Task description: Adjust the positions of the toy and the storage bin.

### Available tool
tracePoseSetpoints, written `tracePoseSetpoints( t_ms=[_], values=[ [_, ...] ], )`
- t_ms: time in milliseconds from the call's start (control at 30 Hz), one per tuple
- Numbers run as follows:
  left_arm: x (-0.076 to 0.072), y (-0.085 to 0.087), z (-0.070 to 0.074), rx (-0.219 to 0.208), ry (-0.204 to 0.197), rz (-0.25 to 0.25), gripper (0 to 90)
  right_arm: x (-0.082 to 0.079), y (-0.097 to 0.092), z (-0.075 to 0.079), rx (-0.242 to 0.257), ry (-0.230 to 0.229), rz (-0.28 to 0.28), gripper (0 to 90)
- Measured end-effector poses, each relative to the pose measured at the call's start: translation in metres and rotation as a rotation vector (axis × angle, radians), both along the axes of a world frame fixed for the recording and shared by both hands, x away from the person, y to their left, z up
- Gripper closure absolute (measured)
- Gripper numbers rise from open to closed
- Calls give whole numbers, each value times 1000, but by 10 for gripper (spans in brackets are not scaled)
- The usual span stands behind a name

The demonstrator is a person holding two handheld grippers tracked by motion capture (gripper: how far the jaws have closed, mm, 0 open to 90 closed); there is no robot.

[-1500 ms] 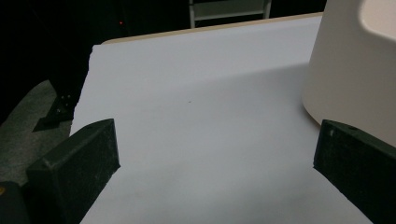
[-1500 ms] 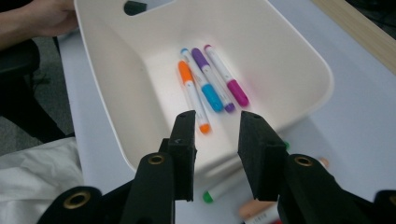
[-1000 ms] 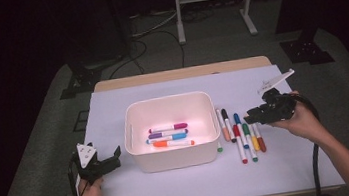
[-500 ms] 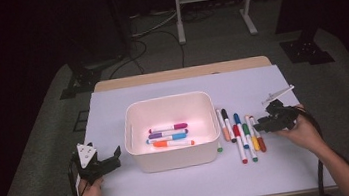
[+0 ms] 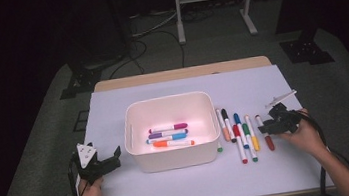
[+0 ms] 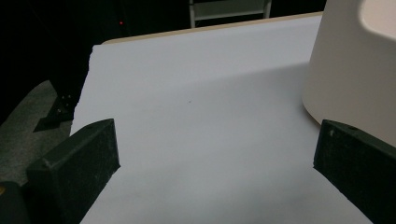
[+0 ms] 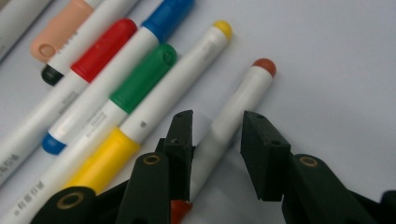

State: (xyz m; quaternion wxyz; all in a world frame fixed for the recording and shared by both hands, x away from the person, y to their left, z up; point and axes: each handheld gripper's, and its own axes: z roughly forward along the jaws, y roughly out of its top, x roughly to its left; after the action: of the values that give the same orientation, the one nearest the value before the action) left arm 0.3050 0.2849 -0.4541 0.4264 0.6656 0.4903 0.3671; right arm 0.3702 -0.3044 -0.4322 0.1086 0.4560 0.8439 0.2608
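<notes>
In the high view, the right hand-held gripper [image 5: 272,125] sits low over the right end of the row of markers [image 5: 239,131] lying on the surface [image 5: 113,105], just right of the white bin [image 5: 171,131]. Its tips are at the brown-red marker [image 5: 264,133], the rightmost of the row, a little apart from the yellow one. Four markers already lie inside the bin. The left hand-held gripper [image 5: 104,165] rests near the bin's near-left corner.

In the left gripper view, the left hand-held gripper [image 6: 215,172] stands wide with nothing between its jaws, just bare surface [image 6: 187,116]; the bin wall [image 6: 345,70] rises at the right.

In the right gripper view, the right hand-held gripper [image 7: 215,151] straddles the white barrel of the brown-red marker [image 7: 233,116], jaws narrowed to a little more than the barrel's width, with a sliver of gap on the right side, so the pads are not yet pressing. The yellow marker [image 7: 173,102] lies just left of the left jaw.

To do the pick well, I judge the jaws should stay square across the barrel, close near its middle so the marker lifts level, and keep the left jaw from nudging the yellow marker. Then lift straight before carrying it left to the bin.
</notes>
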Motion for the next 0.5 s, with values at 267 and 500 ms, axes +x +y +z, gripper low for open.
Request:
tracePoseSetpoints(
  t_ms=[267,500],
  values=[
    [0,0,0,0,1,2,0,-13,-18,-5,-33,-36,-56,713],
    [0,0,0,-1,3,2,0,-14,-17,-4,-41,-45,-58,759]
  ],
)
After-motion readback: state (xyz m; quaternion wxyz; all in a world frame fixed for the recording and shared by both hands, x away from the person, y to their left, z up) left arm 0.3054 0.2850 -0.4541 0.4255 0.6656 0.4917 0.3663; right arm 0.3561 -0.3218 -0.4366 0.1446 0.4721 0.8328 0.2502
